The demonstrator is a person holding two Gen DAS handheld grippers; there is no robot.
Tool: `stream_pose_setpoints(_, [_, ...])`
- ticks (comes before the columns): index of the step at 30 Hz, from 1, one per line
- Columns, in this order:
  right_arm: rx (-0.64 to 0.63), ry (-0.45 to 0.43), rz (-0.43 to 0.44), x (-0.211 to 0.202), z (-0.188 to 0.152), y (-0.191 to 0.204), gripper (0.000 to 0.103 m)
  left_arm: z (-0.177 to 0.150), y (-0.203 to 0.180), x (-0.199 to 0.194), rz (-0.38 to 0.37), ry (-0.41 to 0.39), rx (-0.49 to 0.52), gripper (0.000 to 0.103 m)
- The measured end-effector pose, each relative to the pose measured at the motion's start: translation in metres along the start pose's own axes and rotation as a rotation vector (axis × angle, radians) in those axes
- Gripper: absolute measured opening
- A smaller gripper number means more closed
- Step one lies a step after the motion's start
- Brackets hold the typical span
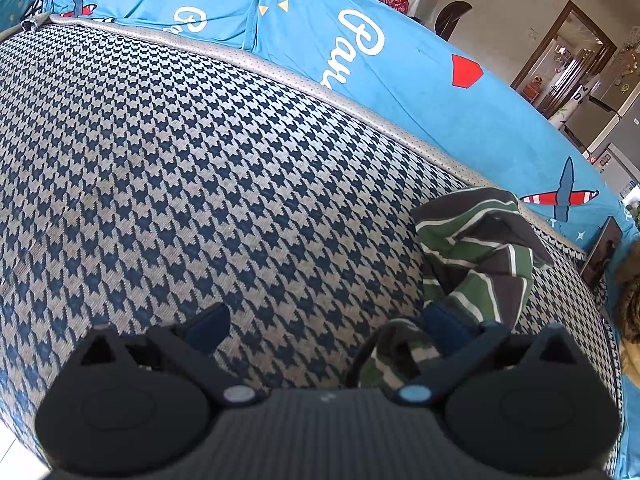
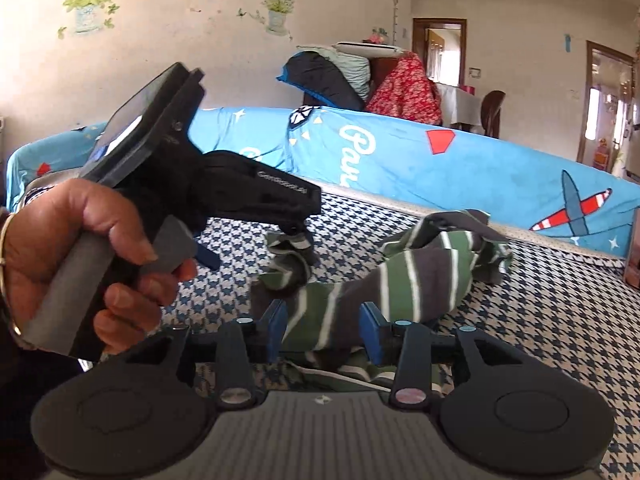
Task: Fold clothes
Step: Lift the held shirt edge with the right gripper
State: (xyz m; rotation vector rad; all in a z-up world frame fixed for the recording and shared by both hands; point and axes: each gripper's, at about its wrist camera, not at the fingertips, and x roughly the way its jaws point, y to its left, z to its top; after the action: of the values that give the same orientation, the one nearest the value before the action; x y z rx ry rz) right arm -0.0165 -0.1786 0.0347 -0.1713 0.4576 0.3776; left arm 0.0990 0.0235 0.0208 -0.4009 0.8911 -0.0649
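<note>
A green, grey and white striped garment (image 2: 400, 280) lies crumpled on the houndstooth-patterned surface (image 2: 540, 300). My right gripper (image 2: 324, 330) is shut on a bunched part of it, and the cloth rises from between the blue pads toward the back. In the left wrist view, the same striped garment (image 1: 480, 260) sits to the right, with a fold draped over the right finger of my left gripper (image 1: 326, 326). That gripper is open wide, with bare surface between its fingers. A person's hand (image 2: 80, 248) holds the left gripper (image 2: 254, 247), one fingertip touching the cloth's far end.
A bright blue printed sheet (image 1: 360, 52) covers the raised back edge behind the houndstooth surface (image 1: 200, 160). Piled bedding and a red cloth (image 2: 400, 88) stand beyond it. A dark framed object (image 1: 600, 252) leans at the far right edge.
</note>
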Motion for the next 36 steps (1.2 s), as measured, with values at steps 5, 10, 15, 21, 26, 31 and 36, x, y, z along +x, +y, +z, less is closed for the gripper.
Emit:
stream_pose_setpoints(5, [-0.090, -0.004, 0.022, 0.021, -0.005, 0.023, 0.063, 0.003, 0.000, -0.003, 0.033, -0.020, 0.014, 0.103])
stream_pose_setpoints(10, [-0.105, 0.021, -0.015, 0.043, -0.004, 0.026, 0.064, 0.003, 0.003, -0.002, 0.004, -0.006, 0.009, 0.103])
stream_pose_setpoints(15, [-0.079, 0.031, -0.002, 0.051, -0.006, 0.022, 0.064, 0.004, 0.005, -0.004, 0.007, -0.010, 0.023, 0.103])
stream_pose_setpoints(21, [-0.148, 0.018, -0.031, 0.059, -0.008, 0.032, 0.060, 0.002, 0.003, -0.004, -0.002, -0.007, 0.023, 0.103])
stream_pose_setpoints(26, [-0.134, 0.025, -0.078, 0.063, -0.008, 0.027, 0.014, 0.005, 0.004, -0.008, -0.053, -0.025, 0.007, 0.103])
stream_pose_setpoints(31, [-0.043, -0.045, -0.188, 0.040, 0.004, 0.004, 0.012, 0.007, 0.005, -0.013, -0.082, -0.056, -0.013, 0.103])
stream_pose_setpoints(36, [0.083, -0.097, -0.321, 0.011, 0.007, -0.028, 0.012, 0.002, 0.001, -0.010, -0.072, -0.048, -0.007, 0.103])
